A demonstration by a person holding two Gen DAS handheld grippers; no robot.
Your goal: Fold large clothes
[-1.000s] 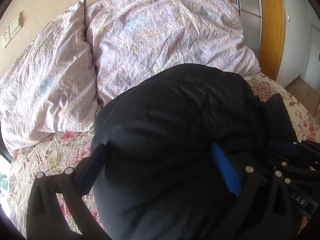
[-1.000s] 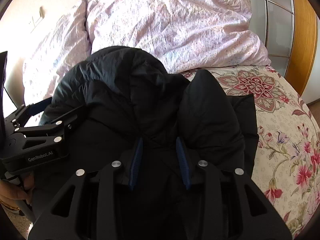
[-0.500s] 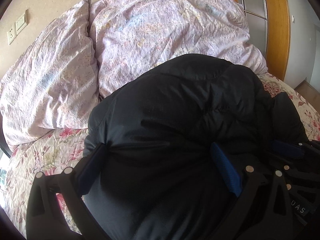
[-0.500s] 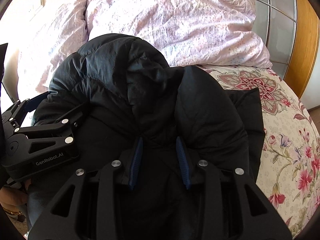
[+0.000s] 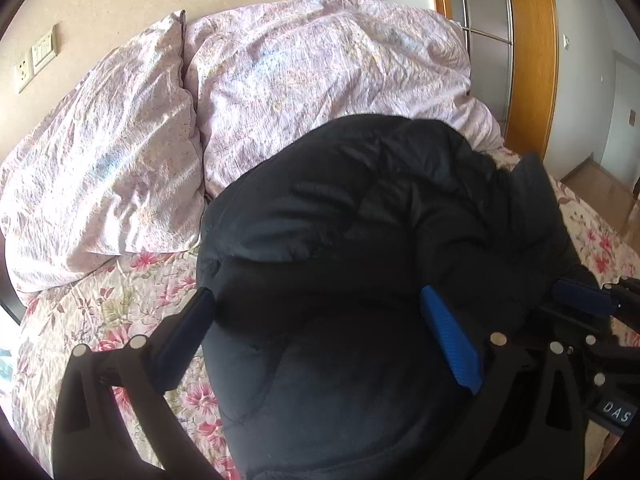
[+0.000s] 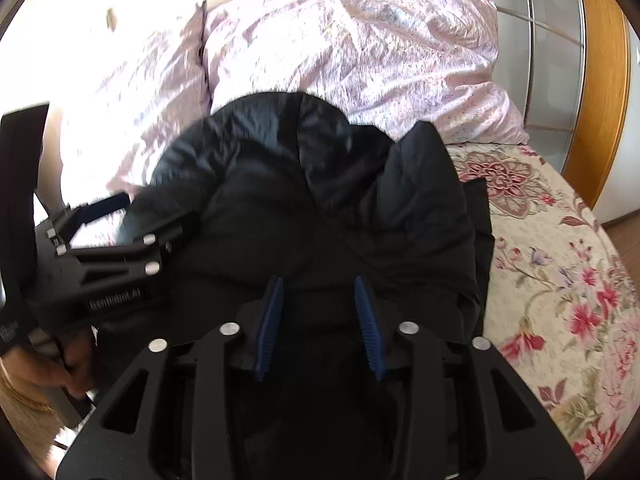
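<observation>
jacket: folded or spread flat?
Bunched, not flat. The jacket humps in thick puffy folds on the bed, against the pillows. Whether the fold is neat, cannot tell.

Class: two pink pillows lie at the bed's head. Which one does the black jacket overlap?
The larger pillow nearer the wooden frame; the black jacket overlaps its lower edge.

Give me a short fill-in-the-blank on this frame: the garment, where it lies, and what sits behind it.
1. The puffy jacket between both grippers' fingers is ____ in colour.
2. It lies on a bedspread printed with ____.
3. Behind the jacket, against the wall, lie two pale ____.
4. The pads on the right gripper are ____.

Missing words: black; flowers; pillows; blue
</observation>
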